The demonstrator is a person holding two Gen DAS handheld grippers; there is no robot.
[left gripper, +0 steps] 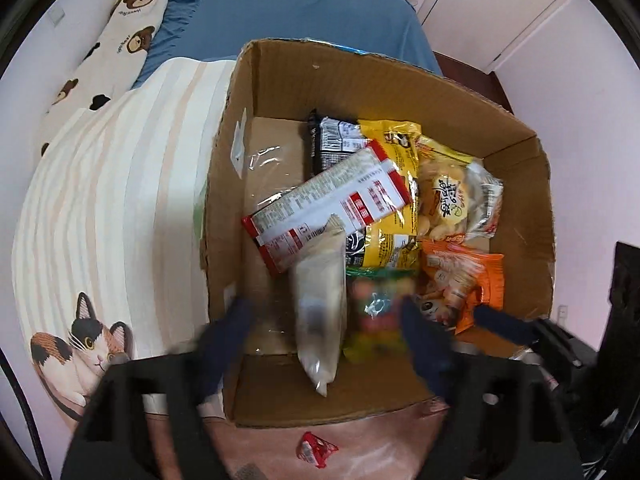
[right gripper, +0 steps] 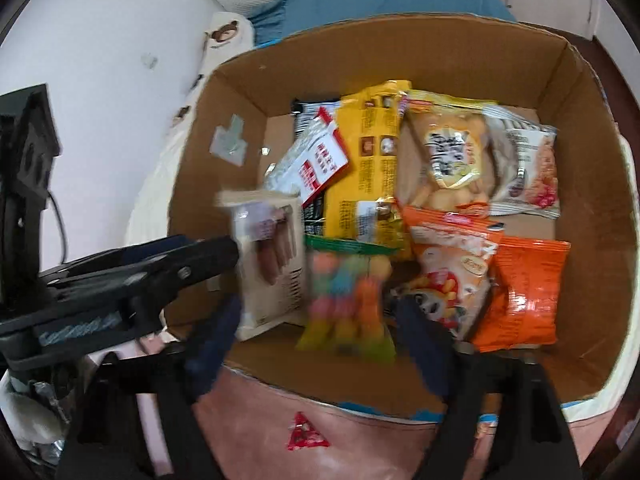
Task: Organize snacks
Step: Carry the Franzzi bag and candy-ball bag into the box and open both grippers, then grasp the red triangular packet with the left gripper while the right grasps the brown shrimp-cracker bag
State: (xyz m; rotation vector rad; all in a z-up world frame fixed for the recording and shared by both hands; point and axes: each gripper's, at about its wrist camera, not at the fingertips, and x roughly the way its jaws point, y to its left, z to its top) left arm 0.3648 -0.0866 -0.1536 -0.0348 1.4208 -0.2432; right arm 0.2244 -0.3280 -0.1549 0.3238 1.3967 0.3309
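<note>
Cardboard box [right gripper: 592, 208]: open-topped, sitting on a brownish surface beside a bed; it holds all the snack packets seen here.
Cream packet [right gripper: 268, 264]: stands on edge at the box's left side, printed with brown sticks; blurred in both views.
Candy bag [right gripper: 348, 300]: clear film with a green header and pastel pieces inside, near the front wall, between the cream packet and the orange bags.
Orange bags [right gripper: 524, 292]: two lie at the right, partly overlapping.
Yellow packet [left gripper: 394, 200]: long, lies mid-box under a red-and-white packet [left gripper: 340, 204].
Stray sweet [right gripper: 306, 438]: small red wrapper outside the box, on the brownish surface.
Handling: likely light, soft, crinkly film throughout; contents look crushable, so I would pinch a sealed edge or header strip rather than the belly. Glossy film may slip.
Left hand-held gripper [left gripper: 324, 344]: fingers spread wide, straddling the cream packet and candy bag from above. Seen from the right wrist, its tip [right gripper: 224, 252] meets the cream packet's side, though blur hides whether there is any real contact.
Right hand-held gripper [right gripper: 316, 340]: fingers wide apart over the candy bag; nothing clamped.
Progress: most snacks are already boxed; only the red sweet looks left out.
</note>
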